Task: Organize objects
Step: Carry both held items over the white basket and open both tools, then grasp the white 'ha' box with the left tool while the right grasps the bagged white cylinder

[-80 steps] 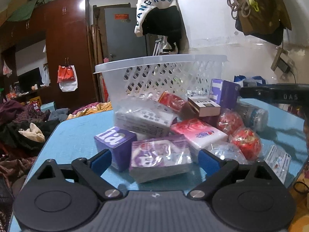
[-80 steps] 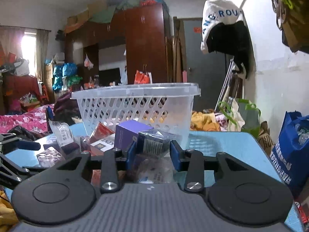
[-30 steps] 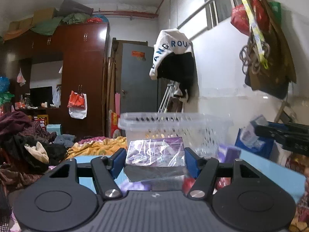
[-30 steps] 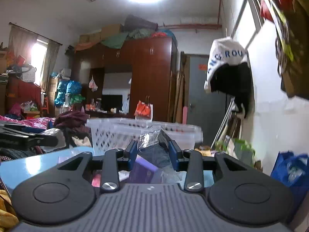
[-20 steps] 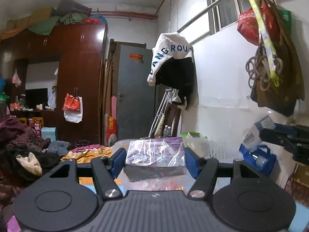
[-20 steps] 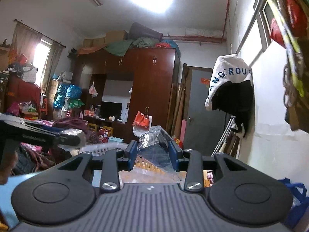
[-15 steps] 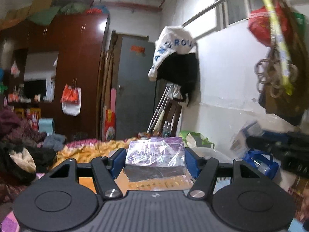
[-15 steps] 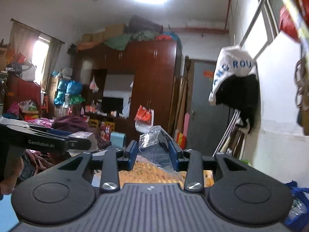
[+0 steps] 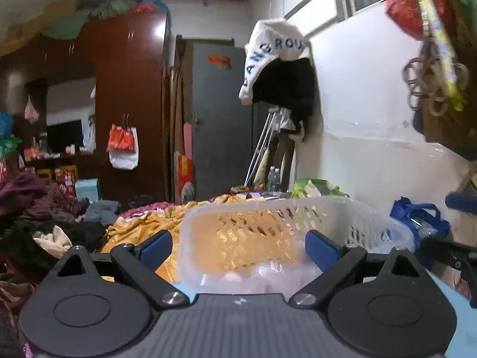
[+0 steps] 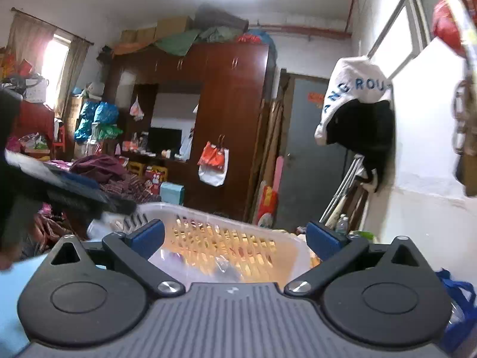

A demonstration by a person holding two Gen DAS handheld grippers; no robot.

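Moved since prev. frames: both wrapped packs gone from between the pads; each was clamped half a sec ago, neither is held now.

- Basket (image 9: 298, 223), white lattice plastic: centre-bottom of left wrist view, just beyond the pads; lower centre of right wrist view. Contents: pale wrapped shapes low inside, blurred, prob. the dropped packs; count n/a.
- Left gripper (image 9: 238, 246): jaws opening, nearly full spread, nothing between them but the basket wall behind.
- Right gripper (image 10: 235, 235): jaws opening, at widest, empty; basket rim behind the gap.
- Table (image 10: 12, 298), light blue: sliver at lower left of right wrist view.
- Bkgd: wardrobe (image 10: 226, 113), upper centre; hanging cap (image 9: 277, 50), upper right of centre.

Progress (est.): one drop-off per gripper looks done. Remaining items not in view, so amt left can't be told; prob. more pick-ups to follow.
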